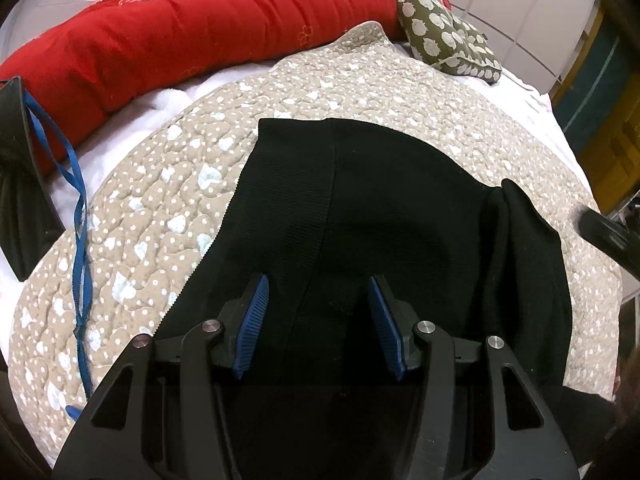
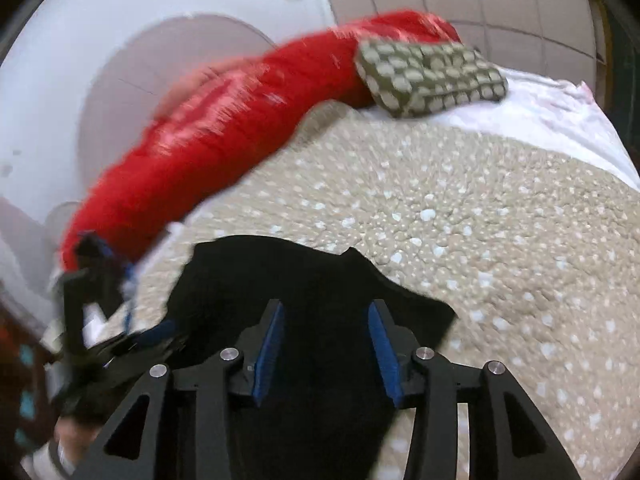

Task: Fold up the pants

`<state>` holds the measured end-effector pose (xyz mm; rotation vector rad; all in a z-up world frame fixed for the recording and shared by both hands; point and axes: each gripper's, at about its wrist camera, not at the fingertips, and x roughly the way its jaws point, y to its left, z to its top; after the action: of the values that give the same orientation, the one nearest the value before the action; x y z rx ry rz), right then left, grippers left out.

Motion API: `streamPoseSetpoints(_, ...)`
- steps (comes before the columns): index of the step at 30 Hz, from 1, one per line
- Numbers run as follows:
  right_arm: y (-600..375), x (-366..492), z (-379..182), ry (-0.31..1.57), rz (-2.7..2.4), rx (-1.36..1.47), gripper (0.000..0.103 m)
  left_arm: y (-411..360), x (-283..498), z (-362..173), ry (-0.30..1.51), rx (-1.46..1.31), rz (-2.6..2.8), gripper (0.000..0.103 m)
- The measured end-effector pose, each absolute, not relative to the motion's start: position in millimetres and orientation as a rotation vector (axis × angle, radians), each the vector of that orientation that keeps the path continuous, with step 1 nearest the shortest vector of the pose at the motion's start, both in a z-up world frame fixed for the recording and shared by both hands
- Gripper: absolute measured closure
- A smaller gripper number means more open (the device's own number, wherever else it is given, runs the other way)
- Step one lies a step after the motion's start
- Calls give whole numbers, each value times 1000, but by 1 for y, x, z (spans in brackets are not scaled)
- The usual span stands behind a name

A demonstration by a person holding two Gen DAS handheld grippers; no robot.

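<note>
Black linkage arms and two blue ribbed pads fill the bottom of the left wrist view, where the left hand-held gripper (image 1: 318, 284) hangs with its jaws spread wide and nothing between them, poised above the black pants (image 1: 360, 216). These pants lie flat on a beige quilt (image 1: 160, 208) dotted with white and pale blue shapes, which covers the bed; the straight ribbed edge of the garment points away from the camera, and a thick fold of fabric is bunched along its right side. A blue strap (image 1: 80, 216) trails across the quilt to the left of the pants, well apart from them, beside a dark flat object at the frame edge that I cannot identify. Behind the quilt a red blanket (image 1: 180, 28) with pale embroidery runs along the far side of the bed, and an olive pillow (image 1: 448, 36) with white spots sits just beside its right end. From the right wrist view, which is motion-blurred, the right hand-held gripper (image 2: 326, 308) is likewise released, pads parted, above the near part of the pants (image 2: 280, 272), whose edge looks jagged against the quilt (image 2: 480, 232). The left hand-held gripper (image 2: 156, 330) shows as a dark smear at lower left.
</note>
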<state>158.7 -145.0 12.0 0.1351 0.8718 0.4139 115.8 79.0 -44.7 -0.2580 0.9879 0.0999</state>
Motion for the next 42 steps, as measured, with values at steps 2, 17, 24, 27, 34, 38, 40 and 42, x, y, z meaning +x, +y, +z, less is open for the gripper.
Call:
streamPoseSetpoints(2, -136, 180, 2, 901, 333, 131, 61, 78, 116, -46, 988, -249, 98, 52)
streamPoseSetpoints(17, -201, 201, -3, 852, 302, 84, 101, 79, 120, -49, 995, -268, 92, 51)
streamPoseSetpoints(24, -364, 167, 17, 815, -164, 147, 101, 83, 127, -41, 1002, -281, 86, 51)
streamPoseSetpoints(27, -411, 164, -1, 902, -344, 131, 100, 81, 130, -37, 994, -269, 92, 51)
streamPoseSetpoints(34, -336, 190, 3, 844, 148, 156, 58, 89, 150, -22, 968, -239, 96, 51)
streamPoseSetpoints(38, -248, 219, -1, 819, 453, 21, 58, 98, 167, -22, 987, -251, 71, 51)
streamPoseSetpoints(40, -214, 236, -9, 829, 552, -28, 58, 103, 176, -25, 1004, -242, 65, 51)
streamPoseSetpoints(42, -191, 251, -19, 851, 607, -85, 58, 109, 188, -23, 1001, -243, 44, 51)
